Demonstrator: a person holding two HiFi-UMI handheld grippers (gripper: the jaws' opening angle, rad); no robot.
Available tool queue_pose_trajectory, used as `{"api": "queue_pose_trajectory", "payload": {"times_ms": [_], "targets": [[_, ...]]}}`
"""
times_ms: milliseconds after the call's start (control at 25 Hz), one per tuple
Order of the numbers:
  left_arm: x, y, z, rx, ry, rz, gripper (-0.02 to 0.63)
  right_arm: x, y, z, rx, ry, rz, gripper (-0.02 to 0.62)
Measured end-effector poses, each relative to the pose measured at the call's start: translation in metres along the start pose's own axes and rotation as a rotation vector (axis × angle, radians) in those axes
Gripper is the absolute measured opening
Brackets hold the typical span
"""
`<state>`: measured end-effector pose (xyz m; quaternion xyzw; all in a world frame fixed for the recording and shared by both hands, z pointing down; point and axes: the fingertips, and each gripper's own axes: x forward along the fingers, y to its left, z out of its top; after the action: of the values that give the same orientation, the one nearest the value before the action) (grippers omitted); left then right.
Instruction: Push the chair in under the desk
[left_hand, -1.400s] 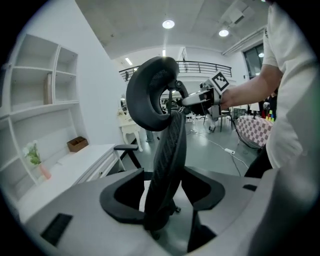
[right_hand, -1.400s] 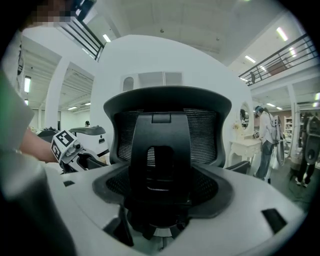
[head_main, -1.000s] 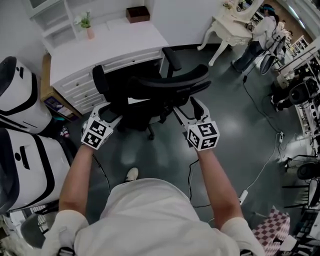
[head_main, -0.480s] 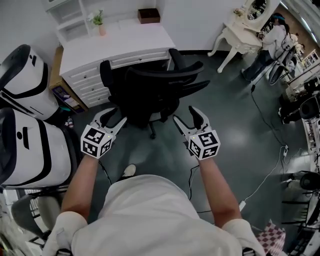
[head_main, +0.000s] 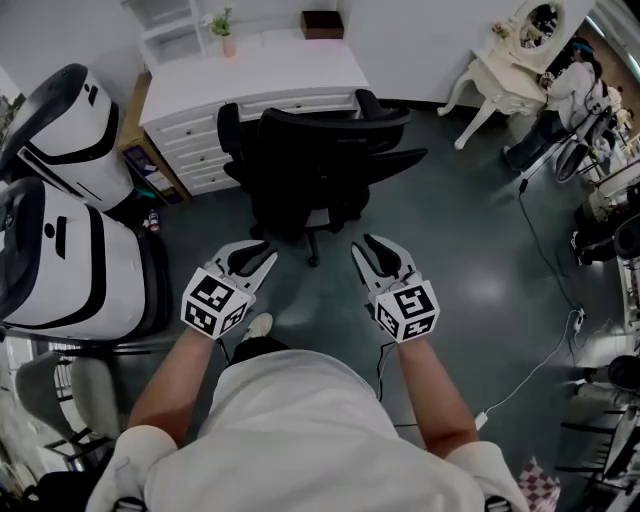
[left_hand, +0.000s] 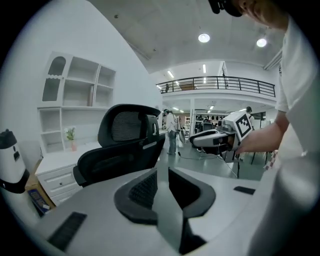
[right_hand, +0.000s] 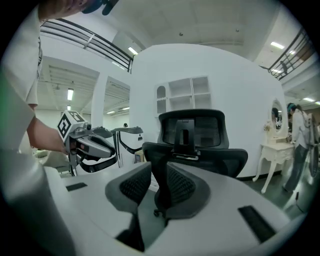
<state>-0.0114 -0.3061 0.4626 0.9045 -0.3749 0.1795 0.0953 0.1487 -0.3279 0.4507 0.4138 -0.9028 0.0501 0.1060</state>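
Closing on nothing but air, the left claw (head_main: 258, 252) and the right claw (head_main: 372, 248) each have only a small gap left between their jaws. The black chair (head_main: 310, 160) stands ahead of both claws, well apart from them. Its back is turned to them and its front is at the white desk (head_main: 270, 75) beyond it. I think it looks nearly pushed in. The chair can roll, so it could slide back out or turn sideways. If it needs one more push, pushing with just one claw could swing an armrest (head_main: 229, 128) into the drawers (head_main: 185, 160).
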Motion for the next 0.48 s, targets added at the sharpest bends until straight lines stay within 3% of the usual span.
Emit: {"api": "queue_pose_trajectory", "payload": {"times_ms": [160, 280, 480], "targets": [[-0.01, -0.045, -0.01, -0.023, -0.022, -0.066, 0.017, -0.025, 0.02, -0.02, -0.002, 0.032, 0.045, 0.028], [-0.021, -0.074, -0.018, -0.043, -0.029, -0.106, 0.003, -0.041, 0.034, -0.031, 0.02, 0.046, 0.072, 0.014], [-0.042, -0.104, -0.028, -0.103, -0.031, -0.106, -0.003, -0.067, 0.058, -0.04, 0.017, 0.057, 0.117, 0.009]]}}
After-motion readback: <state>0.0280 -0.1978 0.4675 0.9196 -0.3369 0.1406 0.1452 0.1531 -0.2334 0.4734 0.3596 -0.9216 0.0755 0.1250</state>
